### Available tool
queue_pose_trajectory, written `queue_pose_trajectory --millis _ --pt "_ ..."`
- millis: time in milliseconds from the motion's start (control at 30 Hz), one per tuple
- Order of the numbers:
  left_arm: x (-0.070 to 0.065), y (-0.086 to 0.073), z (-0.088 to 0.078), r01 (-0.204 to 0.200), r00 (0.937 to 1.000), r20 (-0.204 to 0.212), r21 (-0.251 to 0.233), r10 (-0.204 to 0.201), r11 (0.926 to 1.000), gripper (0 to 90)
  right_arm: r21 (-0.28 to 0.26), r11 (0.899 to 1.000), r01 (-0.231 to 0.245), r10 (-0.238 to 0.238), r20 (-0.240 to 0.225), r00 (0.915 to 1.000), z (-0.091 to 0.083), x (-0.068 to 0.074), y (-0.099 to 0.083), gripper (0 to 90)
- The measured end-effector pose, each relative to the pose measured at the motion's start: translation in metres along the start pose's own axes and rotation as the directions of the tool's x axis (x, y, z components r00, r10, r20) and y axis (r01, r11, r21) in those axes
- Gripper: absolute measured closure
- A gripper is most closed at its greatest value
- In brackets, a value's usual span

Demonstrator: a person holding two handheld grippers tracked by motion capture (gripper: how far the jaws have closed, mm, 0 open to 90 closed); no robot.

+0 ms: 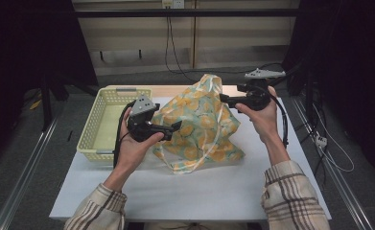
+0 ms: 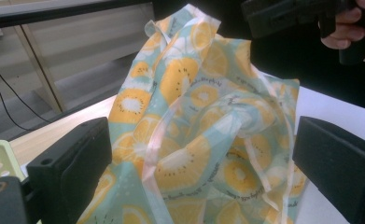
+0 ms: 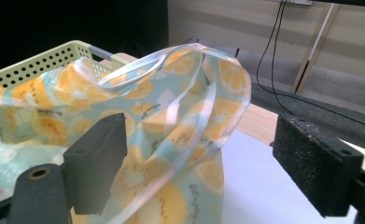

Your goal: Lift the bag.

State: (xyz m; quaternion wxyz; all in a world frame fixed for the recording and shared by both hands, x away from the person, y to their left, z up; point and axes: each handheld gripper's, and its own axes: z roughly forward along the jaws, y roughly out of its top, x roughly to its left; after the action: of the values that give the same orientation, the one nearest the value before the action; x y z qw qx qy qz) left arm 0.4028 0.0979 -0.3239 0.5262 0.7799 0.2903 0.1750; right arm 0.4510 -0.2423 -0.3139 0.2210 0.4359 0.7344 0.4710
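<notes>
A cloth bag (image 1: pixel 202 122) printed with orange fruit slices on pale teal stands crumpled in the middle of the white table (image 1: pixel 199 191), its pale handles hanging loose. My left gripper (image 1: pixel 178 127) is at the bag's left side, open, level with its lower half. In the left gripper view the bag (image 2: pixel 194 140) lies beyond the wide-apart jaws of the left gripper (image 2: pixel 203 172), untouched by the pads. My right gripper (image 1: pixel 222 100) is open at the bag's upper right edge. In the right gripper view the bag's top and handles (image 3: pixel 171 116) rise between the jaws of the right gripper (image 3: pixel 203 163), apart from both pads.
A pale yellow perforated basket (image 1: pixel 91 129) stands at the table's left, just behind my left hand. Cables hang down the back wall and trail from the right gripper. The table's near half (image 1: pixel 190 201) is bare white surface.
</notes>
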Motion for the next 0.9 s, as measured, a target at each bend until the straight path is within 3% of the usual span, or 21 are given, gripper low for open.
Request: queue_pose_trajectory --millis 67,133,233,333,633,800,867,900 --pt "-0.001 0.001 -0.003 -0.002 1.0 0.002 -0.01 0.002 1.0 4.0 -0.002 1.0 0.004 -0.004 0.001 1.0 -0.003 0.002 -0.002 17.8" --pt "-0.001 0.001 -0.007 0.018 0.9993 0.035 -0.029 -0.017 0.9994 3.8 0.001 1.0 0.008 -0.008 0.004 1.0 -0.005 0.003 -0.005 17.2" --pt "0.001 0.002 -0.012 0.007 0.9998 0.018 -0.027 -0.006 0.9996 3.5 0.0 1.0 0.0 0.0 -0.004 1.0 -0.009 0.005 -0.011 16.5" --pt "0.002 0.001 -0.015 0.016 0.9999 -0.001 0.014 -0.016 0.9998 4.3 -0.008 1.0 -0.014 0.014 -0.024 0.9996 -0.012 0.006 -0.016 16.6" --pt "0.006 -0.01 -0.032 -0.019 0.9984 -0.052 0.072 0.023 0.9973 5.5 0.021 1.0 -0.006 0.007 -0.011 0.9999 -0.018 0.01 -0.037 16.4" --pt "0.01 -0.021 -0.039 -0.018 0.9983 -0.054 0.068 0.022 0.9975 5.4 0.027 1.0 -0.009 0.009 -0.007 0.9999 -0.023 0.012 -0.049 15.8" --pt "0.01 -0.025 -0.043 -0.043 0.9959 -0.077 0.074 0.049 0.9963 4.2 0.035 0.999 -0.007 0.008 -0.01 0.9999 -0.024 0.013 -0.054 15.3" --pt "0.011 -0.028 -0.044 -0.041 0.9967 -0.067 0.075 0.046 0.9964 3.2 0.044 0.999 -0.004 0.005 -0.01 0.9999 -0.025 0.013 -0.057 14.9"
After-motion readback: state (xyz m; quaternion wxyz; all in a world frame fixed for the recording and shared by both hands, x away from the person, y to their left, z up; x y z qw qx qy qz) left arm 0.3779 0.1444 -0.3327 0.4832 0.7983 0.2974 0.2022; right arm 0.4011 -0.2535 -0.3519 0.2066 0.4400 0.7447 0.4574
